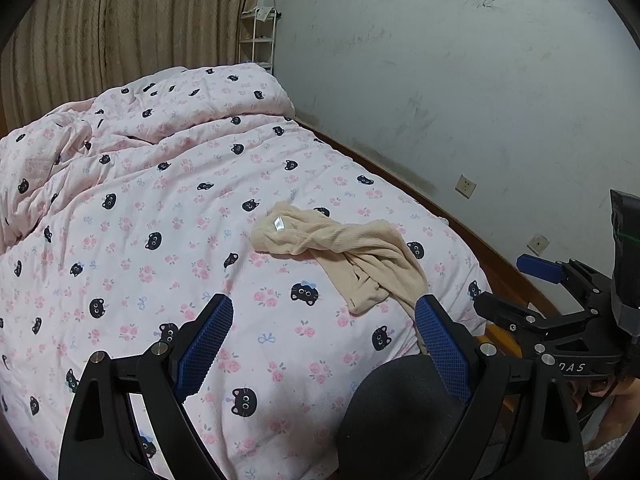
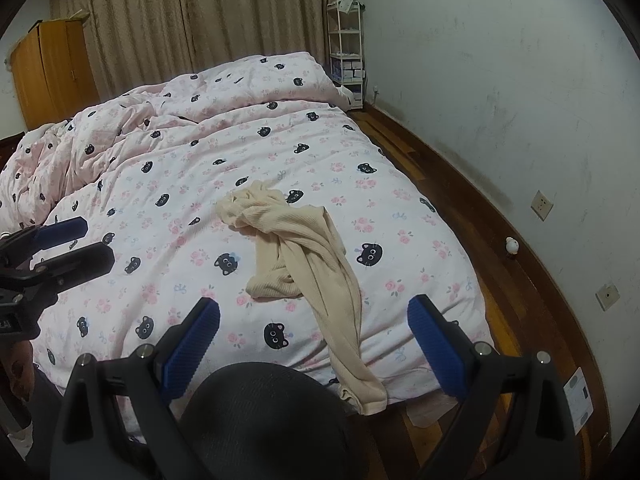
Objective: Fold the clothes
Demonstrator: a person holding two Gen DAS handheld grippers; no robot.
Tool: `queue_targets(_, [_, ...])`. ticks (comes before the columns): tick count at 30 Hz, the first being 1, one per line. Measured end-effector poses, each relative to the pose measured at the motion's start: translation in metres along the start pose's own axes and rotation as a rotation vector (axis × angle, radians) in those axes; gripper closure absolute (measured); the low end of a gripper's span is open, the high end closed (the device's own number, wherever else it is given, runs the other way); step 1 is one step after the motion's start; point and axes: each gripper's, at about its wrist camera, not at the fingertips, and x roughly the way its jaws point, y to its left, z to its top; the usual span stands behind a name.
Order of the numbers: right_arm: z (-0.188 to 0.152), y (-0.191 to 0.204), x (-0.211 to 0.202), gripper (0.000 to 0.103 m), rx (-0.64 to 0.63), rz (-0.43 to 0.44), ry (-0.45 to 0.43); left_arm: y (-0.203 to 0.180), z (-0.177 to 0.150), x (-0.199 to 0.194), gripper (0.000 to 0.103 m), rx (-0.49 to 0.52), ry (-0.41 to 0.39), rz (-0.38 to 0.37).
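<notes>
A crumpled beige ribbed garment [image 1: 352, 252] [image 2: 304, 252] lies on the pink cat-print quilt [image 1: 160, 240] [image 2: 168, 184], near the bed's foot corner. One long end hangs over the bed's edge [image 2: 360, 372]. My left gripper [image 1: 324, 312] is open above the quilt, with the garment just beyond its right finger. My right gripper [image 2: 314, 312] is open too, and the hanging end runs between its blue fingers without touching them. Each gripper also shows in the other's view: the right gripper [image 1: 516, 284] at the right edge, the left gripper [image 2: 96, 240] at the left edge.
A dark rounded object [image 1: 400, 412] [image 2: 264, 416] sits low between the fingers. A scuffed white wall [image 1: 460, 80] with sockets [image 2: 542, 205] runs along the right, wooden floor [image 2: 460, 208] beside the bed. A white shelf [image 2: 346, 44], curtains [image 2: 200, 20] and a wardrobe [image 2: 52, 68] stand behind.
</notes>
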Motion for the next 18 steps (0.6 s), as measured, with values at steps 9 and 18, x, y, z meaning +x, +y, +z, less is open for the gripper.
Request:
queue_targets(9, [0.000,-0.003,0.011,0.006,0.011,0.007,0.012,0.007,0.003,0.014,0.013,-0.017,0.007,-0.003])
queue_targets(18, [0.001,-0.010,0.032,0.006,0.034,0.003,0.035,0.011,0.009,0.038,0.013,-0.003,0.024,-0.023])
